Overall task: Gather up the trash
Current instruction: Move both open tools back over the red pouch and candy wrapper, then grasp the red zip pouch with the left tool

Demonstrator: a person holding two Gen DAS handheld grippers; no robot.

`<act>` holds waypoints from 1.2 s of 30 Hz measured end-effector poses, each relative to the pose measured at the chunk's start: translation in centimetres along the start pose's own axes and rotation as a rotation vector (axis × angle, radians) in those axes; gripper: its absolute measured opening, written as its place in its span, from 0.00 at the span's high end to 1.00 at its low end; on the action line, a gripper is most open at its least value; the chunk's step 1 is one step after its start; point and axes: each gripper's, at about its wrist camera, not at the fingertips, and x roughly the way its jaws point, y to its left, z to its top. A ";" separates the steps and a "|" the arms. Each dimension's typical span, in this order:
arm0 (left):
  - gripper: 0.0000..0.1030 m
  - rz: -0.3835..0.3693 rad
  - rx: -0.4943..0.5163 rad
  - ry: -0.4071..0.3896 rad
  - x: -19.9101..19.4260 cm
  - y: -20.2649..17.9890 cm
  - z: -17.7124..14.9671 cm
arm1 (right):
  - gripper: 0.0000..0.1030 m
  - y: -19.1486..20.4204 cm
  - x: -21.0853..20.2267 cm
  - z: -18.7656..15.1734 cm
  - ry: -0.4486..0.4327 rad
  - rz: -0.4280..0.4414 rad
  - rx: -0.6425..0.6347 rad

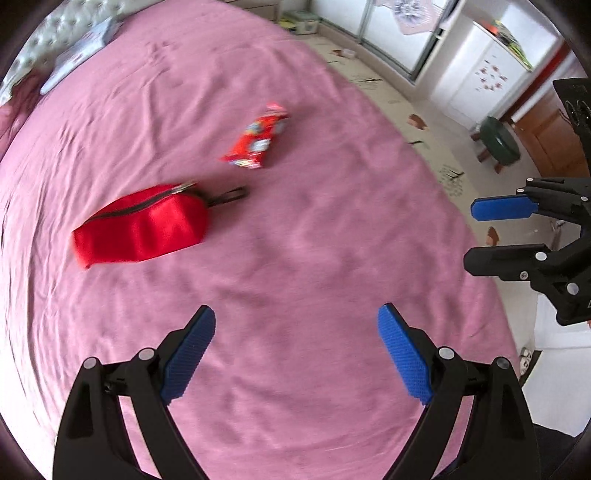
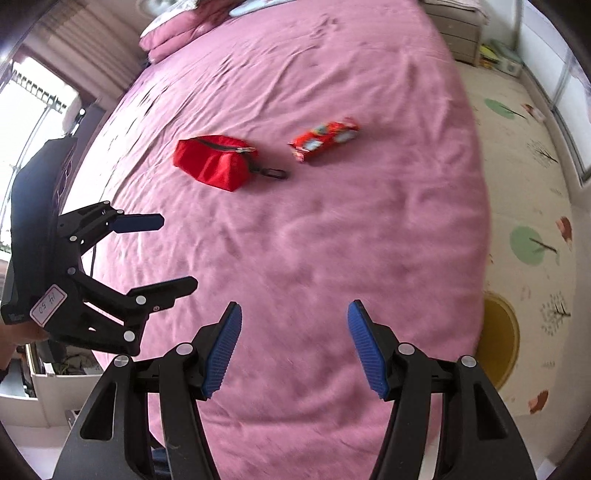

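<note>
A red snack wrapper (image 1: 256, 138) (image 2: 325, 138) lies on the pink bed sheet (image 1: 295, 240) (image 2: 332, 240), with a red zip pouch (image 1: 140, 225) (image 2: 214, 162) beside it, its zip shut and a black loop at one end. Both lie well ahead of the grippers. My left gripper (image 1: 295, 310) (image 2: 178, 253) hovers over bare sheet, wide open, nothing between its blue pads. My right gripper (image 2: 294, 305) (image 1: 471, 236) hangs near the bed's edge, open and holding nothing. The picture is blurred by motion.
The bed's edge runs along the right, and beyond it is a patterned floor mat (image 2: 532, 184). A green stool (image 1: 498, 140) and a yellow round thing (image 2: 498, 339) stand on the floor. Pink pillows (image 2: 173, 33) lie at the head of the bed.
</note>
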 end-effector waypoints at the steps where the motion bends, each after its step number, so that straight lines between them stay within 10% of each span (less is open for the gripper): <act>1: 0.13 0.007 -0.010 0.001 0.1 1.2 -0.1 | 0.43 0.8 0.8 0.9 0.006 0.003 -0.011; 24: 0.13 0.033 -0.141 0.011 4.7 17.4 1.6 | 0.43 8.1 12.1 12.7 0.092 0.026 -0.142; 36: 0.12 -0.076 -0.322 -0.004 7.8 23.5 3.6 | 0.36 7.8 16.0 16.3 0.105 0.031 -0.132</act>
